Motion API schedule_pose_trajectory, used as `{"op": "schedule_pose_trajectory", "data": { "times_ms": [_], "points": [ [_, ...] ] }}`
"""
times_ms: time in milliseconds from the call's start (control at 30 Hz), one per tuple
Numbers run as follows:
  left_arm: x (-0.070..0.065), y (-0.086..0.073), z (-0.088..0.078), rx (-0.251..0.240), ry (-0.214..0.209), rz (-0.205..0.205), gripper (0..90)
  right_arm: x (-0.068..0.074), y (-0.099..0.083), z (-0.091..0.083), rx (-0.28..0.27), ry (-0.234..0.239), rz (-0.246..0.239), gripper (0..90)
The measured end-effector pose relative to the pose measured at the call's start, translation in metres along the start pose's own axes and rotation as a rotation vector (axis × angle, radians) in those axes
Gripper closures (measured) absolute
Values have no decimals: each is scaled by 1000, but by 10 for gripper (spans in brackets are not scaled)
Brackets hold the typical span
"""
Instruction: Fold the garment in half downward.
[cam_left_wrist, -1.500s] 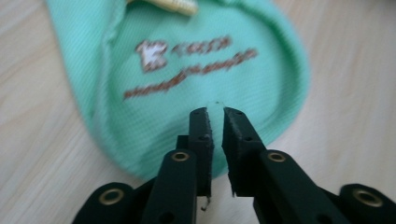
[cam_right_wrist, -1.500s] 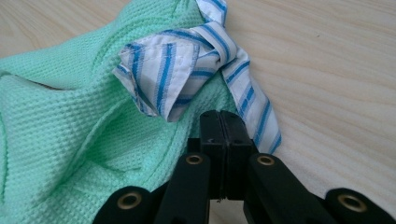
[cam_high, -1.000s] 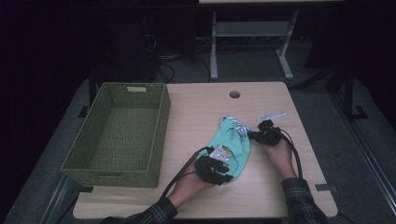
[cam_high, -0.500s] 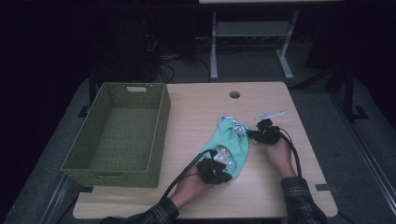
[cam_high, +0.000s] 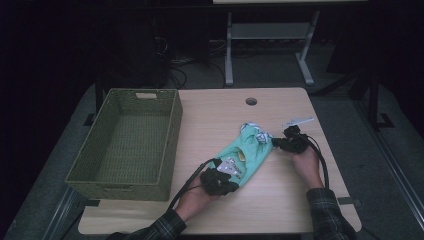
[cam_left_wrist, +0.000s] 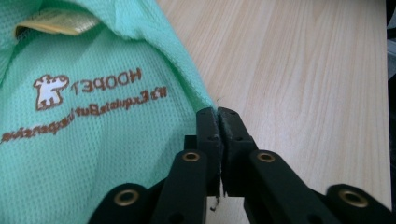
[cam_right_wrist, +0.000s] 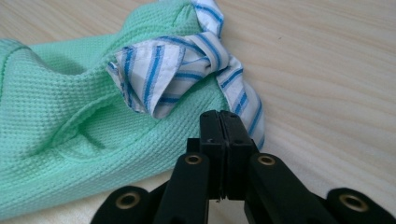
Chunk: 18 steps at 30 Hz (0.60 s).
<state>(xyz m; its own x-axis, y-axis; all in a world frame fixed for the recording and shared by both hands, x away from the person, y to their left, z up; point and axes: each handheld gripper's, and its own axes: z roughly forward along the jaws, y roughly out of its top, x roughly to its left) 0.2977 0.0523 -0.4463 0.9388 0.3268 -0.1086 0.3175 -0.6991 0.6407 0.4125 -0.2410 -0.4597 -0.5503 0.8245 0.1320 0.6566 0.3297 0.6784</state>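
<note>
Woven green basket (cam_high: 127, 142) stands at the left of the wooden table (cam_high: 280, 105). Just right of it lies the mint mesh garment (cam_high: 245, 155) — its near corner pinched in the left tool (cam_high: 226, 181), whose jaws have just been closing on the fabric. At the far end, beside the striped collar (cam_right_wrist: 187, 65), the right tool (cam_high: 275, 143) is pressed together on the hem.

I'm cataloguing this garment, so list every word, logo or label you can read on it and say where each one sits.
"HOOPET": brown print on the green mesh garment, seen mirrored through the fabric, beside a small white animal logo.
Second brown line beneath it: seems to read "It's Exquisite But Inexpensive", mirrored and partly blurred, so not certain.
Yellow sewn-in label at the neck: no text legible.
Blue-striped white collar: no text.
</note>
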Motion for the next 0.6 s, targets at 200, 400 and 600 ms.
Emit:
{"op": "schedule_pose_trajectory", "data": {
  "times_ms": [200, 400, 600],
  "points": [
    [3, 2, -10, -46, 33, -8, 736, 3, -2, -8, -26, 13, 10, 758],
    [29, 3, -29, -84, 83, -72, 890, 14, -9, -24, -49, 32, 1, 896],
    [49, 5, -34, -71, 141, -111, 896, 29, -16, -32, -60, 61, -22, 899]
  ]
}}
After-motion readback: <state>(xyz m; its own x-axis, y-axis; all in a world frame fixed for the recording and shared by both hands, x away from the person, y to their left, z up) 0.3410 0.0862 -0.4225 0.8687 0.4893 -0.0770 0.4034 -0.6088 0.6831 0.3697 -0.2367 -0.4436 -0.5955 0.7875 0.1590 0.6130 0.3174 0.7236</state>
